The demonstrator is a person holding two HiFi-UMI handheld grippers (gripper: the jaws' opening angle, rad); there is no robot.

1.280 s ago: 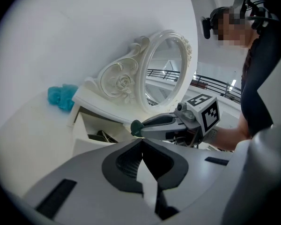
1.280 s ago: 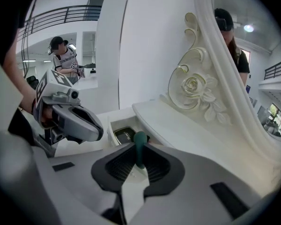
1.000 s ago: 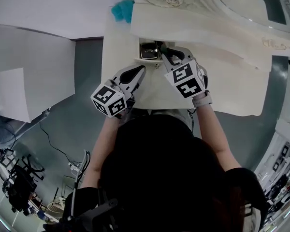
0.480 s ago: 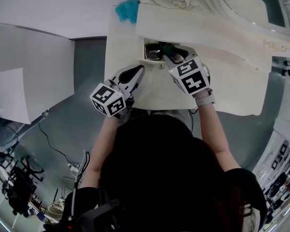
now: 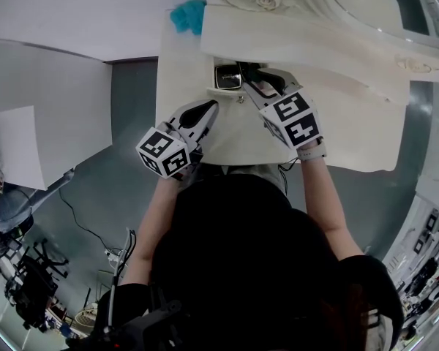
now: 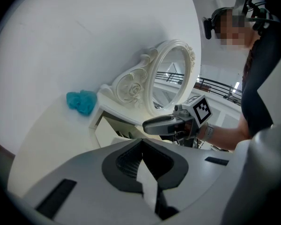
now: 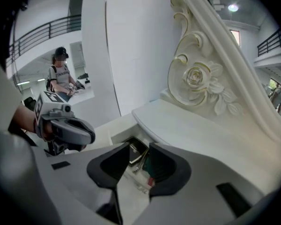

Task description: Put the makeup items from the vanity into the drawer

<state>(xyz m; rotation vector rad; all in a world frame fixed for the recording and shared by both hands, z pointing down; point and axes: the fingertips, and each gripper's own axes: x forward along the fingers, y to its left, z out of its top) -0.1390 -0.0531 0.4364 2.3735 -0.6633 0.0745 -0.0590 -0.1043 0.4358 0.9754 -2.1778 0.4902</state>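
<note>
Drawer (image 5: 223, 91) and right gripper (image 7: 139, 149) line up. The open drawer sits under the raised shelf of the vanity (image 5: 181, 86), and the claw pitches steeply down into it from the front, marker cube turned up toward the person. Its jaws have just been opening and stand at a narrow gap with nothing pinched. Through that gap show a black compact (image 5: 227, 77) and a green piece (image 7: 145, 163) lying in the drawer, so that delivery looks done.

I see only 1 loose thing on the vanity top: a teal clump (image 5: 186, 14) at the far left corner, well apart from the drawer, rounded, with no clear long axis. It lies ahead and to the left of the left gripper (image 6: 141, 142), which hangs almost level at the vanity's front edge, just left of the drawer, tips together and empty. Neither of the 2 claws is plainly nearer, but the left one already points that way, so the reach probably suits it once its jaws part.
</note>
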